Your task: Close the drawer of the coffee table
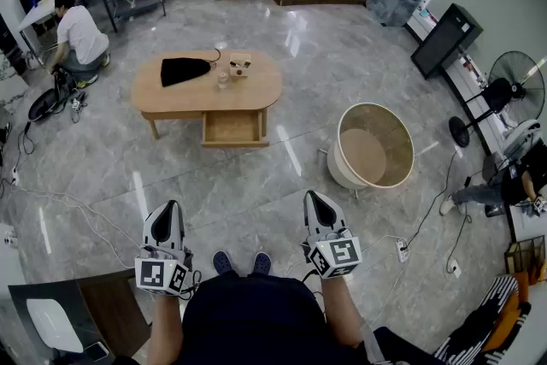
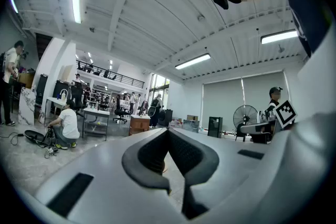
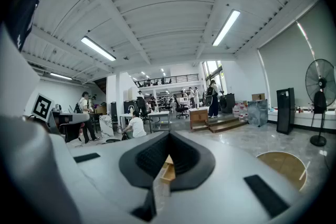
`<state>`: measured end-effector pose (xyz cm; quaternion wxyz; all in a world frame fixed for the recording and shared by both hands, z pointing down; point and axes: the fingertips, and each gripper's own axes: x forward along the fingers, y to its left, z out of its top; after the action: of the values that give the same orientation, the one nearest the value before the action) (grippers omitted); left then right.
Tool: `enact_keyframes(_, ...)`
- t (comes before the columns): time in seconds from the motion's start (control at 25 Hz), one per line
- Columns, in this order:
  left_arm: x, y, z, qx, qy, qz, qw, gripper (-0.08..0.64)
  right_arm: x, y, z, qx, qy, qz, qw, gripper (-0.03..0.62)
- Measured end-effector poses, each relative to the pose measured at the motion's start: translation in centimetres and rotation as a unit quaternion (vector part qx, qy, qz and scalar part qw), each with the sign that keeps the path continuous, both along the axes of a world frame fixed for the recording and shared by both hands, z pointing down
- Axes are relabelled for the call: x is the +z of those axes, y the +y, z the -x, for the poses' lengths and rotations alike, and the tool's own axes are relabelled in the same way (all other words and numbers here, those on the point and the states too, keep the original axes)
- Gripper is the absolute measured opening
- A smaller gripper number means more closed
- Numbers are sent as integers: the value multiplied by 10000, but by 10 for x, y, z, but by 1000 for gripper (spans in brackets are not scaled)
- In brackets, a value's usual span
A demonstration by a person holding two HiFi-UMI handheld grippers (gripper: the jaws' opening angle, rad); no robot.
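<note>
An oval wooden coffee table (image 1: pixel 256 90) stands a few steps ahead of me on the marble floor. Its drawer (image 1: pixel 231 128) is pulled out toward me at the front. On the tabletop lie a black cloth (image 1: pixel 184 69), a small wooden box (image 1: pixel 240 64) and a glass (image 1: pixel 223 79). My left gripper (image 1: pixel 173 205) and right gripper (image 1: pixel 310 195) are held close to my body, far short of the table, both shut and empty. In the right gripper view a sliver of the wooden drawer (image 3: pixel 167 168) shows behind the closed jaws of the right gripper (image 3: pixel 169 135). The left gripper (image 2: pixel 168 131) points at the room.
A round white tub chair (image 1: pixel 372 145) stands right of the table. A person (image 1: pixel 77 34) crouches at the far left by a desk. A power strip (image 1: pixel 402 250) and cables lie on the floor at right. A fan (image 1: pixel 517 85) and a black panel (image 1: pixel 446 38) line the right wall.
</note>
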<state>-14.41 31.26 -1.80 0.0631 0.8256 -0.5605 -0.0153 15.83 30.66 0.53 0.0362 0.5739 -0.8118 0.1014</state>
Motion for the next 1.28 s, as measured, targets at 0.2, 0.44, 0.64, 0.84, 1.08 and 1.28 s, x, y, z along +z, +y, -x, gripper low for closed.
enact_keyframes(0.2, -3, -5, -1, 78, 38, -57, 9999, 25, -7, -5, 2, -92, 60, -111, 9999, 26)
enact_keyframes(0.44, -4, -7, -5, -2, 56, -22, 10000, 25, -12, -7, 3, -280, -44, -192, 9994, 26)
enact_keyframes(0.64, -1, 1, -17, 109, 103, 35, 9999, 25, -14, 8, 3, -467, 195, -183, 9986, 26)
enact_keyframes(0.84, -11, 5, -19, -21, 119, -109, 9999, 25, -18, 5, -6, -511, 124, -297, 9982, 26)
enact_keyframes(1.08, -16, 18, -32, -126, 75, -89, 9999, 25, -20, 11, -20, -626, -32, -302, 9976, 26)
enact_keyframes(1.28, -16, 30, -41, -198, 20, -96, 9998, 25, -14, 16, -27, -790, -78, -254, 9965, 26)
